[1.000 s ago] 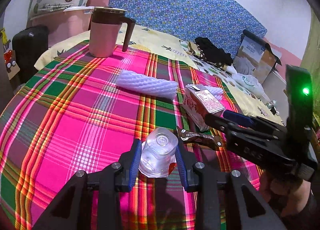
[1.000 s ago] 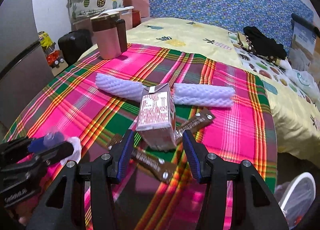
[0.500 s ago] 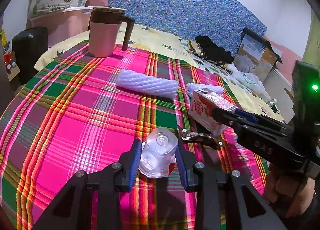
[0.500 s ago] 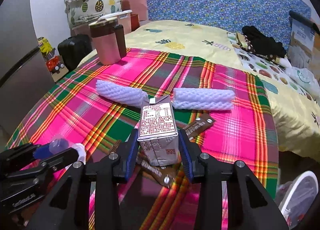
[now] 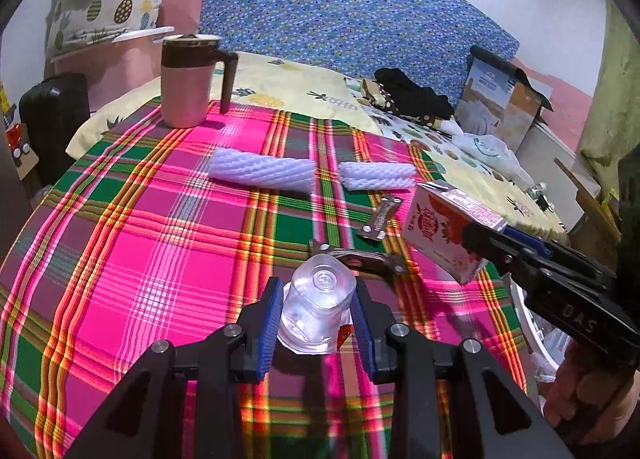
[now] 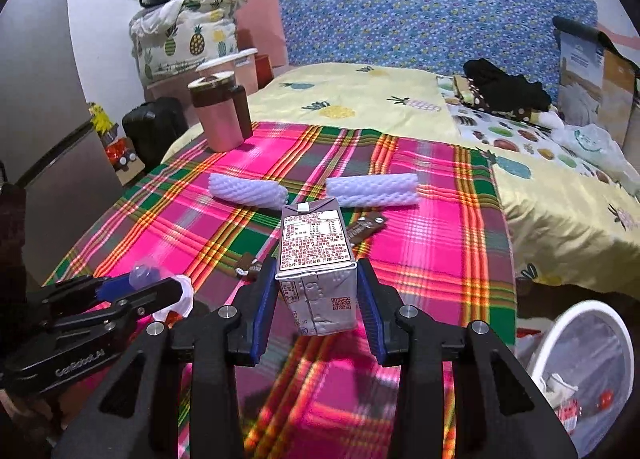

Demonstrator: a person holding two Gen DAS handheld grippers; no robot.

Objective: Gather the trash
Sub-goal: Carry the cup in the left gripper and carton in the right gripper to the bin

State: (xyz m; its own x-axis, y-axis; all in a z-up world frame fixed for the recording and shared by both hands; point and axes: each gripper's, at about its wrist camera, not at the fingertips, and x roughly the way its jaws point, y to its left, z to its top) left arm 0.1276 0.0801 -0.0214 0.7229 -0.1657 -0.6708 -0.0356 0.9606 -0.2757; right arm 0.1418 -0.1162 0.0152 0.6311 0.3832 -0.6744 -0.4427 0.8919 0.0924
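On the plaid tablecloth (image 5: 140, 243), far left and back, item one: a pink lidded mug (image 5: 188, 83) with a dark handle, upright near the cloth's far edge. Item two: my left gripper (image 5: 318, 309), held low and level over the near part of the cloth, fingers pointing toward the bed; its blue pads (image 5: 269, 323) are clamped on a clear plastic cup (image 5: 318, 305), which lies with its base facing away from me, a bit of red showing at its mouth. In the right wrist view I see the same gripper from the side at lower left, cup in its tips. Item three: two white foam net sleeves, the left sleeve (image 5: 262, 170) and the right sleeve (image 5: 378, 176), lying end to end across mid-cloth, a gap between them. Item four: two brown snack wrappers, one wrapper (image 5: 360, 259) just beyond the cup, the second wrapper (image 5: 380, 217) nearer the right sleeve. Item five: my right gripper (image 6: 318, 309), angled in from the right, closed on a milk carton (image 6: 316, 259) lifted clear of the cloth and tilted; my bare hand (image 5: 588, 399) grips its handle at lower right. Item six: a white-rimmed trash bin (image 6: 576, 363) beside the table's right edge, some scraps inside.
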